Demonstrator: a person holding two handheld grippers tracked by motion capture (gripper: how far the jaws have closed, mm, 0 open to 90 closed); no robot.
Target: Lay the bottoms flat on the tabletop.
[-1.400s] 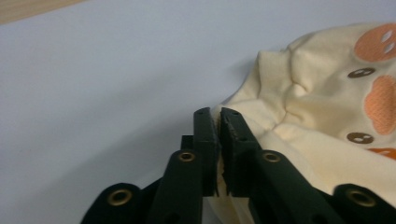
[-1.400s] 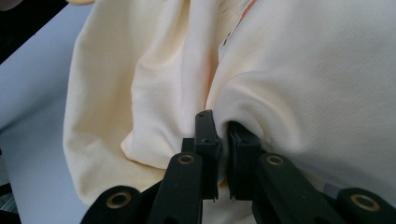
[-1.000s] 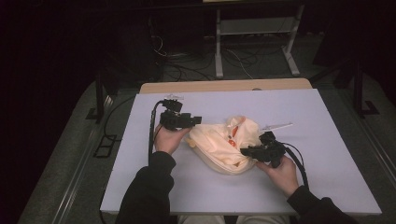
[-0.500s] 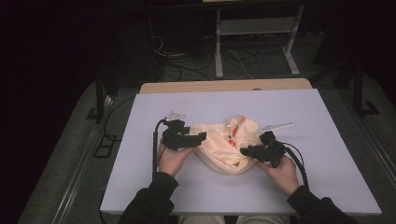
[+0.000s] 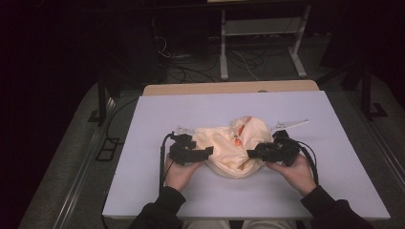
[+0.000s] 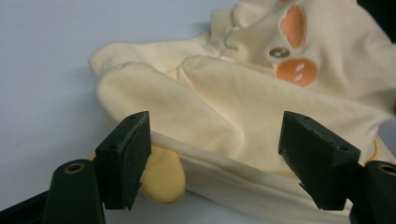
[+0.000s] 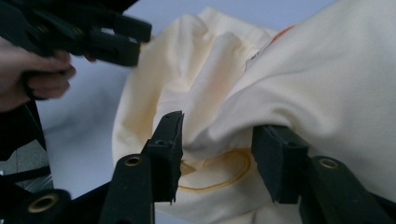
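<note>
Dark floor and trailing cables lie beyond the pale worktop (image 5: pixel 157 109), and near its middle sits the cream garment (image 5: pixel 229 148), bunched in a soft heap with orange patches and a button on its front. My left gripper (image 5: pixel 203 152) is at the heap's left edge with its jaws apart; in the left gripper view a folded cream edge (image 6: pixel 219 140) lies between them, but neither pad presses on it. My right gripper (image 5: pixel 253 154) is at the right edge, and its jaws have just been opening: in the right gripper view a ridge of fabric (image 7: pixel 219 126) sits in the gap, and the pads look to stand off it, so I judge it no longer pinched. The risk, as I see it, is closing on the wrong layer. The cloth is doubled over itself, so the left jaws could catch several thicknesses or only the top one, and a lift would then drag the whole heap sideways instead of opening it out. With the right side loose, nothing anchors the garment against such a pull.
</note>
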